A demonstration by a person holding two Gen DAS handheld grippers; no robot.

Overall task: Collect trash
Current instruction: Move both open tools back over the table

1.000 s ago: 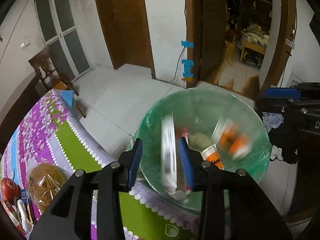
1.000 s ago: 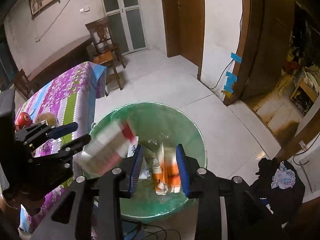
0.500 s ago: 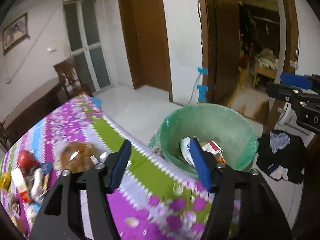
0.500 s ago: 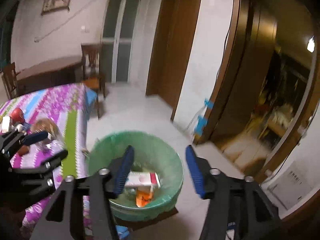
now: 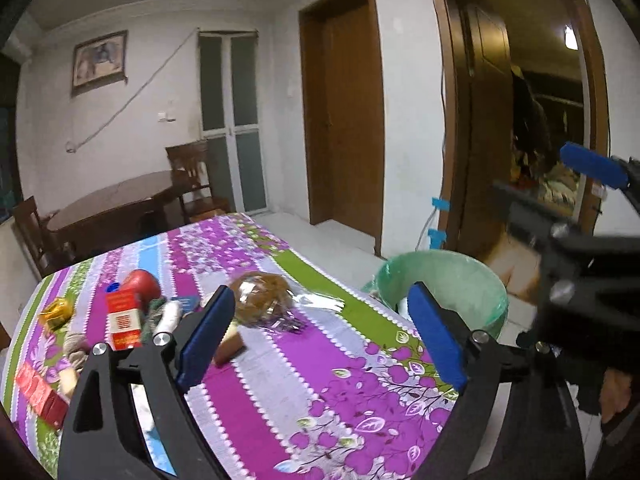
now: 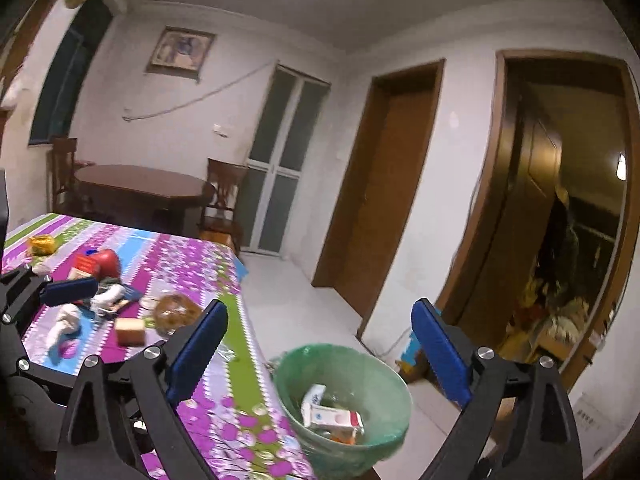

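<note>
Only the right wrist view looks down into the green-lined bin [image 6: 344, 400], where a white and red carton [image 6: 334, 418] lies among other scraps; from the left wrist view just the bin's far inner wall [image 5: 452, 280] shows, its contents hidden behind the table edge.

The left gripper [image 5: 320, 340] and the right gripper [image 6: 320, 356] both have their blue-padded jaws spreading apart, with nothing between them. A second ago each was narrow and right over the bin, a carton blurring between the left pads and an orange packet between the right ones. Now both have pulled back and risen, so the flowered tablecloth [image 5: 320, 360] fills the near ground.

On the table's left part more litter waits: a red box [image 5: 124, 320], a red rounded thing [image 5: 140, 282], a yellow wrapper [image 5: 56, 312], a bagged brown bun [image 5: 260, 298] and a brown block [image 6: 130, 330]. The right gripper's black frame [image 5: 580, 280] crosses the right side of the left view and covers part of the bin's rim. Far off stand a dark round table [image 6: 140, 188] with chairs.
</note>
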